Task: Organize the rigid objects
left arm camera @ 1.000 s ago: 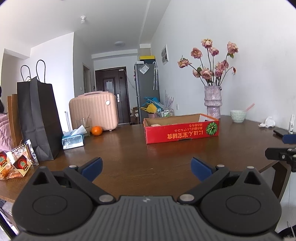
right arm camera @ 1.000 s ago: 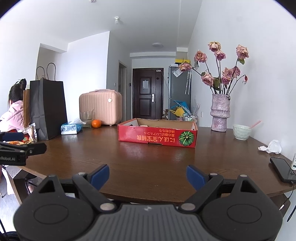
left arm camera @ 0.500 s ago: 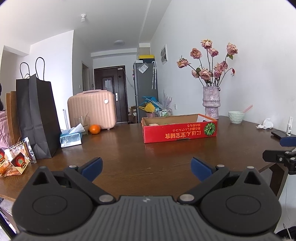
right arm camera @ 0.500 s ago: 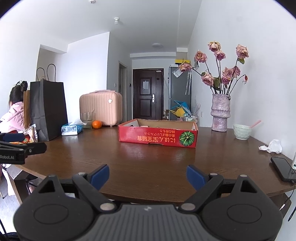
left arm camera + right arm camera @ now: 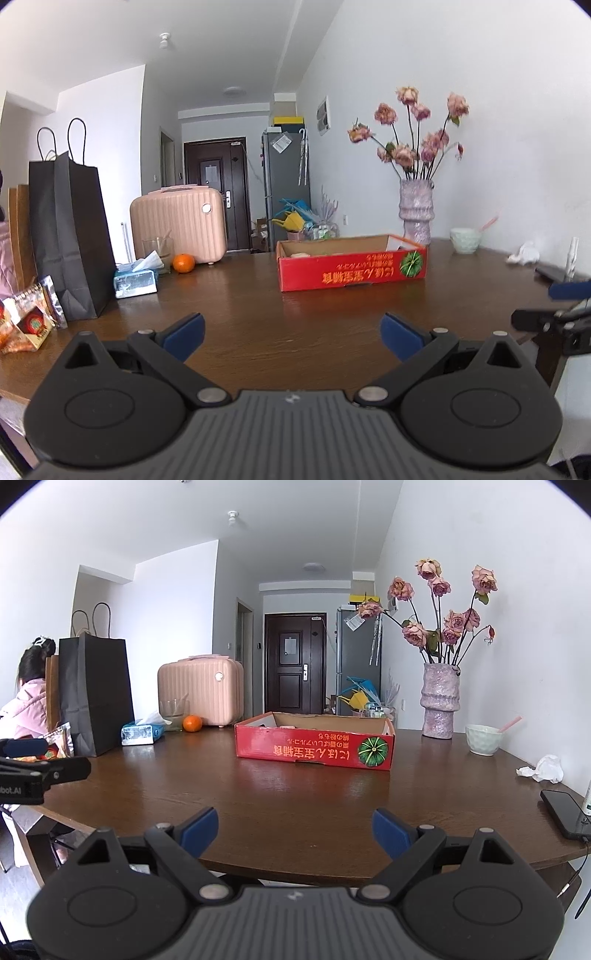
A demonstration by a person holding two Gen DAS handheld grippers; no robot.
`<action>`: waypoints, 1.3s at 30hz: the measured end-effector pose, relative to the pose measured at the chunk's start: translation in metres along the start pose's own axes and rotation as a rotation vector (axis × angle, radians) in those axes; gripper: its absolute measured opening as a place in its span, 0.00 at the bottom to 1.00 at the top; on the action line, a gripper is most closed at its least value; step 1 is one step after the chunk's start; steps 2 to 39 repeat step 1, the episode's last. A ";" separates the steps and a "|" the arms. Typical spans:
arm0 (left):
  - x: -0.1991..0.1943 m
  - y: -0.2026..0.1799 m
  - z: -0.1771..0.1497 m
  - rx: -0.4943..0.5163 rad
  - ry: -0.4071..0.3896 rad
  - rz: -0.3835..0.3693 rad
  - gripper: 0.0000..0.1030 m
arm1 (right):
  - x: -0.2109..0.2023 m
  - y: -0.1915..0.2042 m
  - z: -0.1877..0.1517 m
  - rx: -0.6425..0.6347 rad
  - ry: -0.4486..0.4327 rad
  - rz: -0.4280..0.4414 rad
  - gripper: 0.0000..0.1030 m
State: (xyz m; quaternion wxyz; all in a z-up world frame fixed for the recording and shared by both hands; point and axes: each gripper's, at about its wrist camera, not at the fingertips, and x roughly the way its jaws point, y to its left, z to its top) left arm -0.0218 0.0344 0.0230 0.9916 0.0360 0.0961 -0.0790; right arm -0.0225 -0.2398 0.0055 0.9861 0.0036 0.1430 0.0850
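Observation:
A shallow red cardboard box point(image 5: 352, 271) point(image 5: 314, 753) with a green pumpkin print stands in the middle of the brown wooden table point(image 5: 258, 314) point(image 5: 295, 794). An orange point(image 5: 184, 263) point(image 5: 192, 723) lies at the far left by a tissue pack point(image 5: 135, 280) point(image 5: 142, 733). My left gripper point(image 5: 291, 334) hangs open at the table's near edge, nothing between its blue pads. My right gripper point(image 5: 294, 827) is open too, just off the near edge, well short of the box. Each gripper shows at the side of the other's view.
A black paper bag point(image 5: 70, 236) and snack packets point(image 5: 26, 325) stand at the left, a pink suitcase point(image 5: 177, 223) behind. At the right are a flower vase point(image 5: 439, 705), a bowl point(image 5: 484, 738), crumpled tissue point(image 5: 543, 770) and a phone point(image 5: 563, 814). A person in pink point(image 5: 26, 705) sits far left.

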 end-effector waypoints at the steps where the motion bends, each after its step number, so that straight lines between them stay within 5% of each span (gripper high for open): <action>1: 0.000 0.001 0.000 -0.010 -0.001 -0.008 1.00 | 0.000 0.000 0.000 -0.001 0.000 0.001 0.88; 39: 0.000 0.001 0.000 -0.010 -0.001 -0.008 1.00 | 0.000 0.000 0.000 -0.001 0.000 0.001 0.88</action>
